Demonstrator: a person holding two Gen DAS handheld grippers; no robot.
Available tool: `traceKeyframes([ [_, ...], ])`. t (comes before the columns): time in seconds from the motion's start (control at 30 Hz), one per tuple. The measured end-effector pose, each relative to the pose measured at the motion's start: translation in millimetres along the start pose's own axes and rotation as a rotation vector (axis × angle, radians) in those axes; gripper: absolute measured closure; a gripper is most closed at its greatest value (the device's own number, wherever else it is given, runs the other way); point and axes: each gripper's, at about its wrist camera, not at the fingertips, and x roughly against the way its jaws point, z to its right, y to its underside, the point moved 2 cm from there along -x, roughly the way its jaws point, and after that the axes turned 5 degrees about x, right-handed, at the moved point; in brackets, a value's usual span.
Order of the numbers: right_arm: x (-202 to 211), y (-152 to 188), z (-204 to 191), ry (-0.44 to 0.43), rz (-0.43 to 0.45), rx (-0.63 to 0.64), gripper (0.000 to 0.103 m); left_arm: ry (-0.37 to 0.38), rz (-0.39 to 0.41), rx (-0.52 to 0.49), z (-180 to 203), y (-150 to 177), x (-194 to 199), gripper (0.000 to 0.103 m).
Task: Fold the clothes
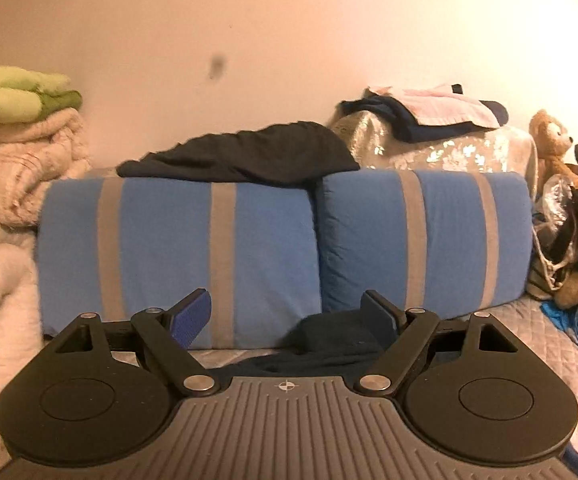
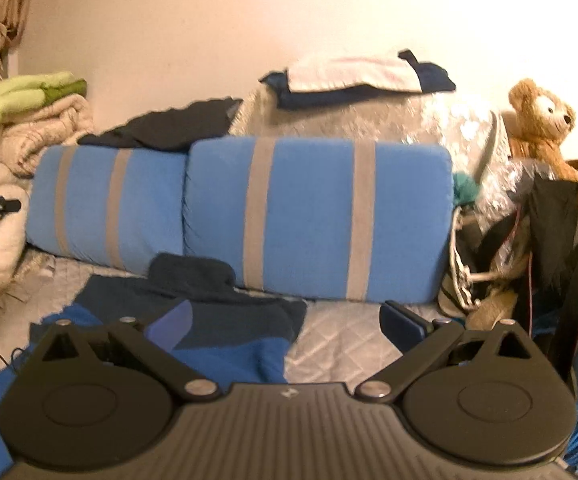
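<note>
Sweater [image 2: 193, 320], navy and blue, lies on bed [image 2: 341, 344] at ten o'clock of right gripper [image 2: 285, 320]; left gripper [image 1: 289, 316] hovers; both jaws spread, empty.

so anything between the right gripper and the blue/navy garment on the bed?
Nothing visible. The right gripper is open, and the blue and navy garment lies flat on the quilted cover just ahead, toward its left finger. The striped blue pillows sit behind the garment, not in the path.

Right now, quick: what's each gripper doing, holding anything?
Left gripper: open, empty, poised above the dark garment.
Right gripper: open, empty, over the blue garment.
</note>
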Motion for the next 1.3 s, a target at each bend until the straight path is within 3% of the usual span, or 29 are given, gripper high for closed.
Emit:
traceKeyframes([
  [0.27, 12, -29, -7, 0.014, 0.065, 0.020, 0.000, -0.017, 0.048, 0.107, -14, -19, 31, 0.021],
  [0.4, 17, -43, 1, 0.036, 0.107, 0.004, 0.000, 0.000, 0.097, 0.109, -15, -32, 49, 0.021],
  [0.6, 34, -75, 32, 0.096, 0.186, -0.066, 0.000, 0.042, 0.152, 0.150, -23, -63, 83, 0.021],
  [0.8, 87, -131, 69, 0.126, 0.292, -0.142, 0.000, 0.082, 0.216, 0.164, -40, -95, 144, 0.021],
  [0.93, 129, -154, 85, 0.156, 0.329, -0.124, 0.000, 0.091, 0.187, 0.157, -53, -97, 180, 0.019],
  [1.1, 170, -150, 94, 0.113, 0.329, -0.130, 0.000, 0.081, 0.074, 0.208, -78, -79, 208, 0.019],
  [1.23, 193, -131, 77, 0.088, 0.296, -0.011, 0.000, 0.153, 0.060, 0.193, -91, -61, 232, 0.018],
  [1.3, 200, -117, 61, 0.056, 0.274, 0.077, 0.000, 0.155, 0.043, 0.164, -91, -47, 237, 0.018],
])
